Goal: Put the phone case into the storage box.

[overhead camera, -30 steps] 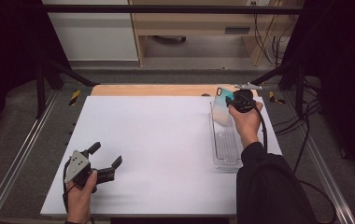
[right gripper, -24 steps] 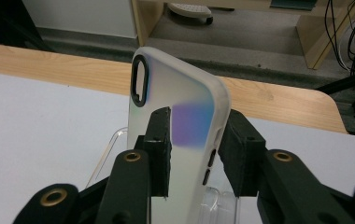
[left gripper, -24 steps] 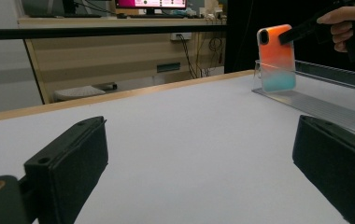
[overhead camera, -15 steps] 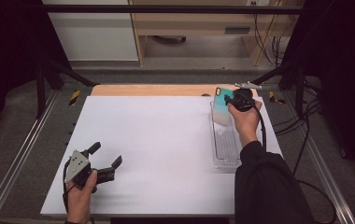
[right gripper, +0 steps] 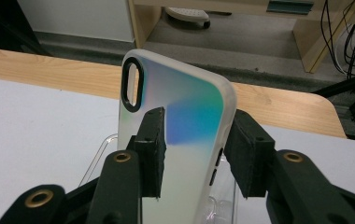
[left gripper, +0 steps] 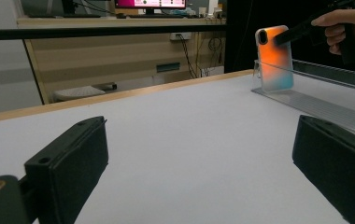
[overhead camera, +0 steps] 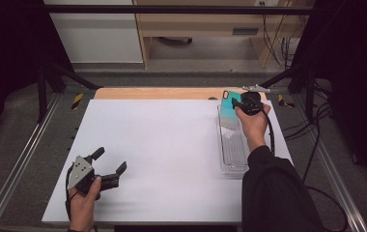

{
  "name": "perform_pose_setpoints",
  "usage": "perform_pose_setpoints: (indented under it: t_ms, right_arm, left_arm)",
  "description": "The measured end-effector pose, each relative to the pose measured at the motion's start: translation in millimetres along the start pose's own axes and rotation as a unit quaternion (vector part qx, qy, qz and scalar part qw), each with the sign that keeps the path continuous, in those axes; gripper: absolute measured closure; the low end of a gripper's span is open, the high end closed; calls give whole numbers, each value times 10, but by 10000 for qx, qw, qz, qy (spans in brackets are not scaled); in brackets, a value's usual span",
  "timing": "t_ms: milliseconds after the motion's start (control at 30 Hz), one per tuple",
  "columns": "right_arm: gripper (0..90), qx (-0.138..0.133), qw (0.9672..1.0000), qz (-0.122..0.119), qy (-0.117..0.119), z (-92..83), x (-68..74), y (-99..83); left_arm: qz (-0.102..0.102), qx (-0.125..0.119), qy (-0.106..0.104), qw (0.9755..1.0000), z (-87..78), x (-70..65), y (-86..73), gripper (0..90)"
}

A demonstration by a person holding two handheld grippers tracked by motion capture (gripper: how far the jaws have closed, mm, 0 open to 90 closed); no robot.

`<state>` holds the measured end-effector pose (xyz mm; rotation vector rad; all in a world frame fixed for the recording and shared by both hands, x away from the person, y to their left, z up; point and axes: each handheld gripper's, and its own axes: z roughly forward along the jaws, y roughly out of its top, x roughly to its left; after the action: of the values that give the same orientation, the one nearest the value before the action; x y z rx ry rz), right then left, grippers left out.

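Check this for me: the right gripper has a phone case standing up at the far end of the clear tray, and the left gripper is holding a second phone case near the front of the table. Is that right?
Not quite. The left gripper holds nothing; the left gripper view shows its jaws wide apart over bare white table. The rest stands: the right gripper has the phone case upright at the far end of the clear tray.

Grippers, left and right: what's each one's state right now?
Left gripper: open, holding nothing.
Right gripper: jaws just opening around the upright phone case; grip unclear.
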<state>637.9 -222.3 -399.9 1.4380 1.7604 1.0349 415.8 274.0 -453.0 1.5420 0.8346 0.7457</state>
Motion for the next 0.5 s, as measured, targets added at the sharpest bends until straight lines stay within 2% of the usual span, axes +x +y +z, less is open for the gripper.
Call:
perform_pose_setpoints:
  t_ms: [400,500]
  right_arm:
    - [561,11,10000,23,-46,50,-24,13]
    - [513,-23,10000,45,-68,73,-14,11]
  left_arm:
    - [5,34,-8,10000,6,-7,-3,33]
    - [1,35,-10,10000,9,-9,-5,33]
